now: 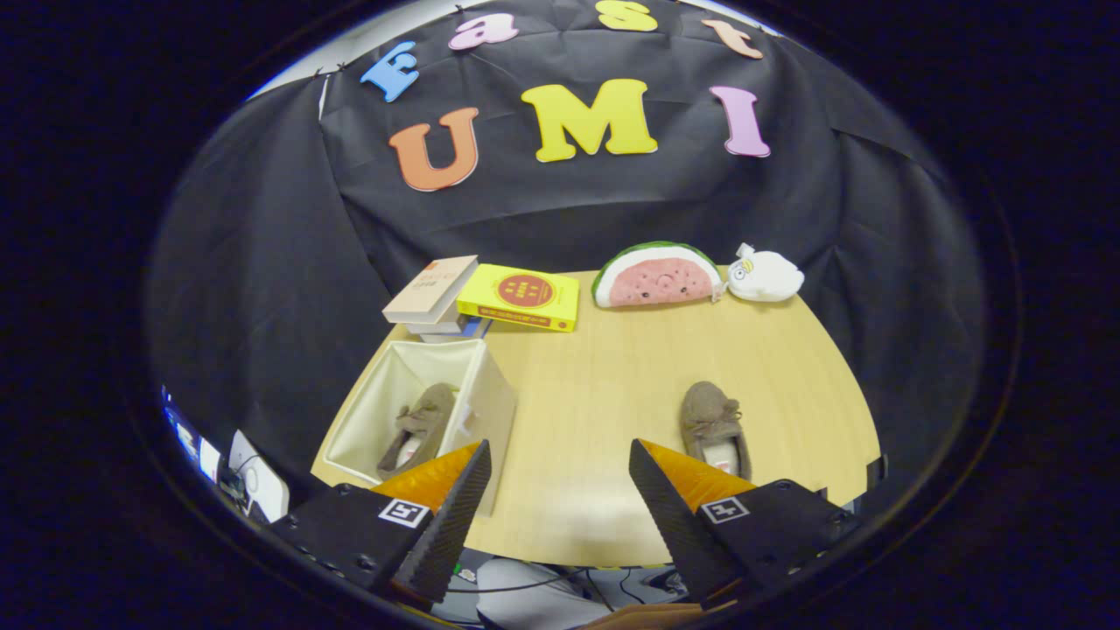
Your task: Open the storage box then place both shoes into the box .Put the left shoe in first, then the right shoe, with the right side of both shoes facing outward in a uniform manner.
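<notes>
- Gripper (557, 490) hangs above the table (604, 394), fingers spread wide and holding nothing — free for the next pick.
- One shoe (418, 427) lies in the open box (477, 385).
- The other shoe (713, 424) waits on the table just beyond the right finger.

2 shoes (715, 424) (1 boxed), 1 box (490, 385), 3 books (521, 296), 2 plushies (658, 276).

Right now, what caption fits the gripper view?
Open claw above table; one shoe in box, other shoe outside.
</notes>
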A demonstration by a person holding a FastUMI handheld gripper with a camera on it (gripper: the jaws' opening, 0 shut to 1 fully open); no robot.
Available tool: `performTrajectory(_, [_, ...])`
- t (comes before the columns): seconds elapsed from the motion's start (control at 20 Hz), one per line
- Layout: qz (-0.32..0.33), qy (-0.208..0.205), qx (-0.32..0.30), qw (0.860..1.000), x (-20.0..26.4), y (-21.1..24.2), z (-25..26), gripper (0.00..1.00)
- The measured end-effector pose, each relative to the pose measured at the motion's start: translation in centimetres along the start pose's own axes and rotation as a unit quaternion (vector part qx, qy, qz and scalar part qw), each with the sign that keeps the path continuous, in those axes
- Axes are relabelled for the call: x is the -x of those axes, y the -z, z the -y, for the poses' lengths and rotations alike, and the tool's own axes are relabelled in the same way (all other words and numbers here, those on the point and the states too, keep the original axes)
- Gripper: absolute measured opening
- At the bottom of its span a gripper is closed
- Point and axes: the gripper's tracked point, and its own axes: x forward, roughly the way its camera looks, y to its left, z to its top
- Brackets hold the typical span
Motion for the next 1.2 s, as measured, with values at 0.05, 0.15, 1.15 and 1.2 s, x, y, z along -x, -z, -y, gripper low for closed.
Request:
performTrajectory(0.05, [-0.004,0.011,-0.004,1.000,-0.6,0.2,2.0,0.96])
performTrajectory(0.15, [-0.016,0.028,-0.019,0.999,-1.8,0.7,5.9,0.96])
performTrajectory(1.15, [-0.202,0.092,-0.031,0.975,-15.9,9.6,23.5,0.70])
performTrajectory(1.2, [-0.202,0.085,-0.028,0.975,-16.1,9.4,23.2,0.57])
